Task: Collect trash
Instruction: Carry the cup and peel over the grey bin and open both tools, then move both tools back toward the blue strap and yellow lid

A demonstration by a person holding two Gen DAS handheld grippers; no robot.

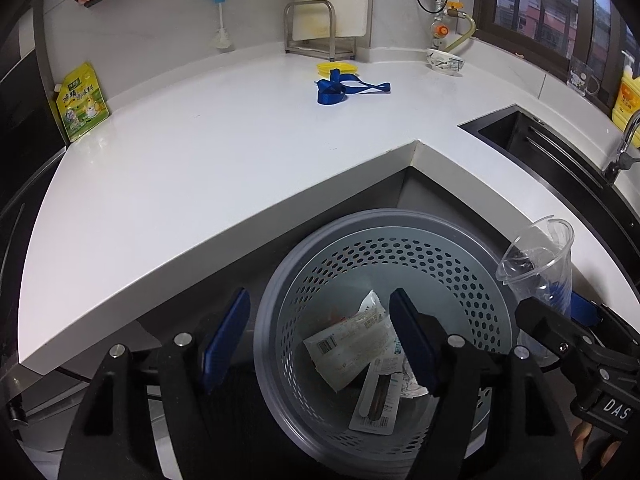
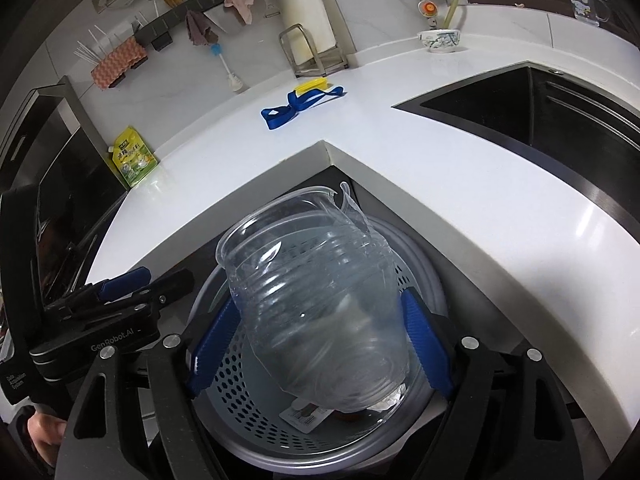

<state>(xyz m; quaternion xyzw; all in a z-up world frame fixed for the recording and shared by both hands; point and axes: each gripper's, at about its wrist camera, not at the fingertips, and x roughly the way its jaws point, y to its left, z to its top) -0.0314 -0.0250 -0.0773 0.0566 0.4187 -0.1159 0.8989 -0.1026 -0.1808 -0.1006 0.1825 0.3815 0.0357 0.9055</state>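
A grey perforated trash bin [image 1: 460,280] stands on the floor below the inner corner of the white counter; it holds several wrappers [image 1: 352,344]. My left gripper [image 1: 320,340] is open and empty above the bin. My right gripper [image 2: 320,340] is shut on a crumpled clear plastic cup [image 2: 316,300], holding it over the bin [image 2: 240,392]. In the left wrist view the cup [image 1: 536,264] and right gripper [image 1: 560,332] show at the right. A blue ribbon [image 1: 348,88] and a yellow lid [image 1: 336,68] lie on the counter at the back.
A green-yellow pouch [image 1: 80,100] stands at the counter's left end. A patterned bowl [image 1: 444,62] and a metal rack [image 1: 316,32] with a white board stand at the back. A black sink [image 2: 540,112] is set in at the right, with a yellow bottle [image 1: 626,96] beyond.
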